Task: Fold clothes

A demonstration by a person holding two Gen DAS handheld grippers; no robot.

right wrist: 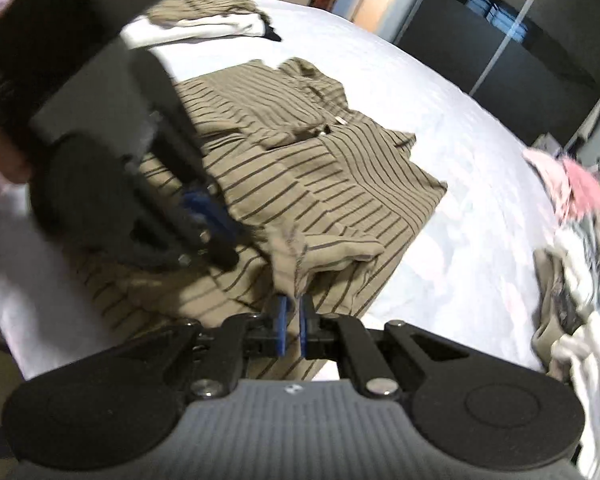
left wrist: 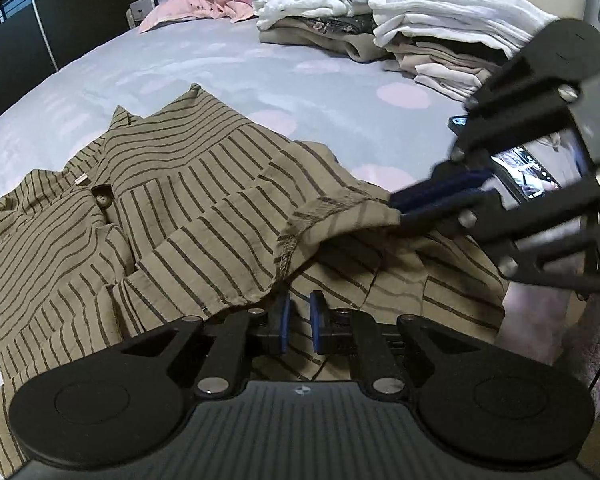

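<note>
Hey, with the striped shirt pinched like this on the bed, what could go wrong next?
1. The right gripper seems to pinch only the sleeve hem of the shirt; a pull may slip it free.
2. The left gripper has its jaws apart and holds nothing, so the shirt body could drag and bunch.
3. The folded piles lie close behind; a wide swing might topple them.

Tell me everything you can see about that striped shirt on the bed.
The striped shirt is olive-brown with thin dark stripes, in what looks like a soft, crinkled woven cloth. It has a collar, a small label and a button near the neck. It lies rumpled and partly folded on the pale bedsheet. The right hand-held gripper pinches its sleeve hem and lifts it slightly; the left hand-held gripper hovers at its lower part, its pads slightly apart.
</note>
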